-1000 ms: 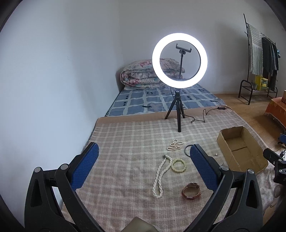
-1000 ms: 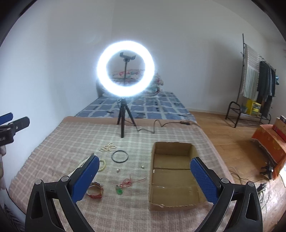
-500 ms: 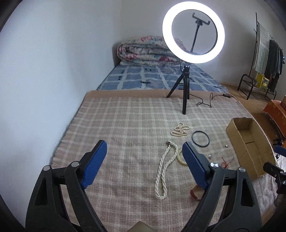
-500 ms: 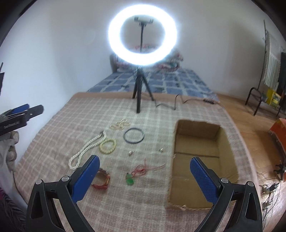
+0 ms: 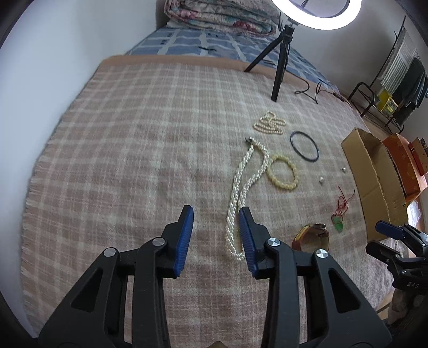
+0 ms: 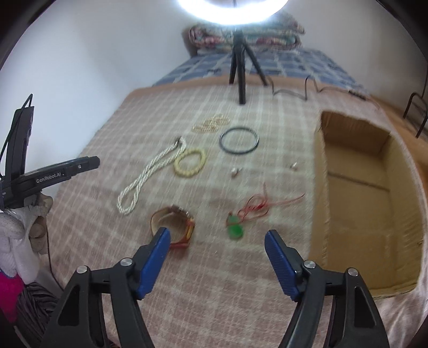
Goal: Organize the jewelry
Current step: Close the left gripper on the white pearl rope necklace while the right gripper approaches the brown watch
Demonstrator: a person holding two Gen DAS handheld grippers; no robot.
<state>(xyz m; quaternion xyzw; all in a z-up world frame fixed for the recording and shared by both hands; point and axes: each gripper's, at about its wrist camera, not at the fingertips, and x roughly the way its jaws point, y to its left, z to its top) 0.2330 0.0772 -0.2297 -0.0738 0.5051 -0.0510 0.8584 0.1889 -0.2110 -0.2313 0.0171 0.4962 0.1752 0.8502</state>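
Note:
Jewelry lies on a checked blanket (image 5: 133,150). A twisted white pearl necklace (image 5: 242,184) runs down to my left gripper (image 5: 216,233), which is open and empty, its right finger beside the necklace's near end. Beside it lie a yellow bead bracelet (image 5: 283,172), a black bangle (image 5: 304,146), a small pearl strand (image 5: 269,123), a brown watch (image 5: 311,235) and a green pendant on red cord (image 5: 339,218). My right gripper (image 6: 218,245) is open and empty above the blanket, just short of the watch (image 6: 174,227) and the pendant (image 6: 235,227). The open cardboard box (image 6: 369,198) stands at the right.
A ring light on a black tripod (image 5: 281,59) stands at the blanket's far edge with its cable (image 5: 311,91). Two small earrings (image 6: 235,171) lie near the box. A mattress with folded quilts (image 5: 219,16) lies behind. A clothes rack (image 5: 390,88) is at the far right.
Both grippers have tilted down and moved closer to the blanket. My left gripper's jaws have narrowed and come down beside the pearl necklace's near end. My right gripper has neared the watch and pendant.

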